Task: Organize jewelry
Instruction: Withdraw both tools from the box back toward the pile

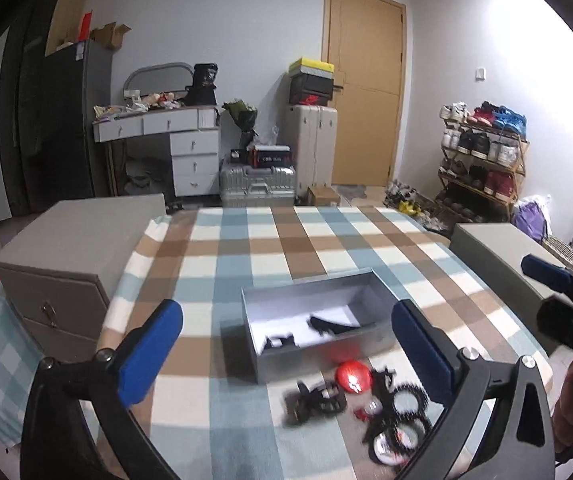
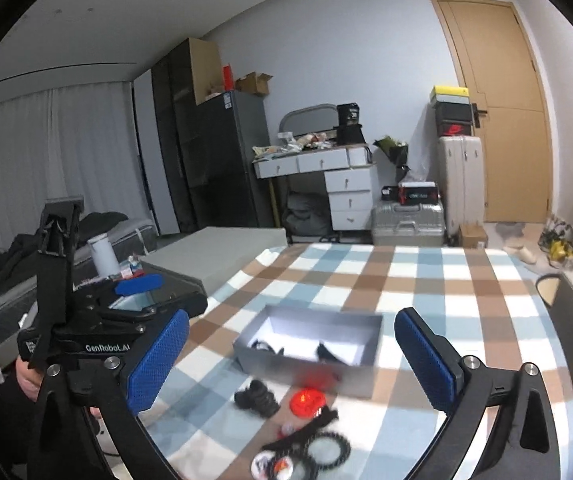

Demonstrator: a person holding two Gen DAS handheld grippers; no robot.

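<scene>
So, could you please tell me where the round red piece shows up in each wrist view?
Left wrist: the red piece lies lower right of centre, just in front of the grey box.
Right wrist: it lies low centre, again before the grey box.
Shared landmark: that grey box.

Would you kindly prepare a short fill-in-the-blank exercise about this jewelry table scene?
1. The gray box on the checkered tablecloth has no ____ on it.
2. Both grippers' finger pads are coloured ____.
3. The round red item lies ____ the box.
4. The right gripper holds ____.

Missing words: lid; blue; outside; nothing
</scene>
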